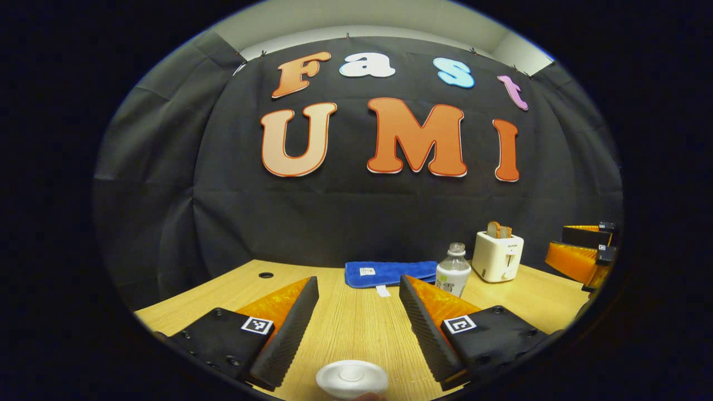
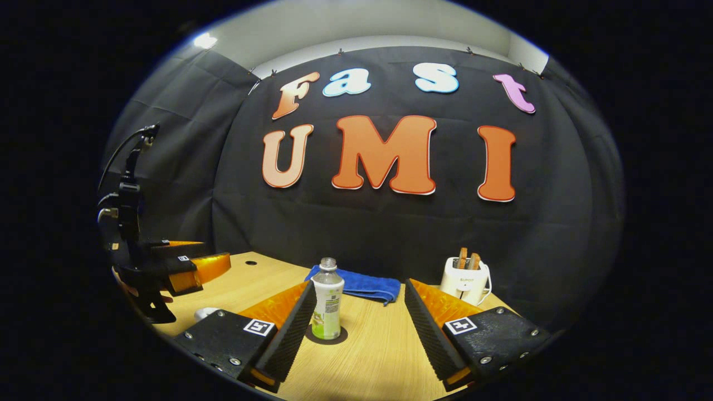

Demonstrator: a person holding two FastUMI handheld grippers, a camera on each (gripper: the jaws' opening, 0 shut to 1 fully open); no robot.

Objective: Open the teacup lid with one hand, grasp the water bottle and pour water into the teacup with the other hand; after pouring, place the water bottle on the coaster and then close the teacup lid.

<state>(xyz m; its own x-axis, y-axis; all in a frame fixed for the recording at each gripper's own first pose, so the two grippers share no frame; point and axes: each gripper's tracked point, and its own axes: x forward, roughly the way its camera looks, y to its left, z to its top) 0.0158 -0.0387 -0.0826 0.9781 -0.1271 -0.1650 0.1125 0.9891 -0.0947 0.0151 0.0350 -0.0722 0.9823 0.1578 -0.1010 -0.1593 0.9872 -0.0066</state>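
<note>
While both hand-held grippers are held above the wooden table [image 1: 356,317], nothing is gripped by either. The left hand-held gripper [image 1: 356,328] is seen with its fingers spread wide, and the white teacup lid [image 1: 352,379] is placed just below and between their tips, untouched. The right hand-held gripper [image 2: 359,328] is likewise opened wide; the water bottle [image 2: 327,301] is stood upright on the dark coaster [image 2: 326,336] between its fingers, close to the left one, though contact cannot be told. A folded blue cloth [image 1: 390,273] and a white toaster [image 1: 497,256] are set near the back wall.
</note>
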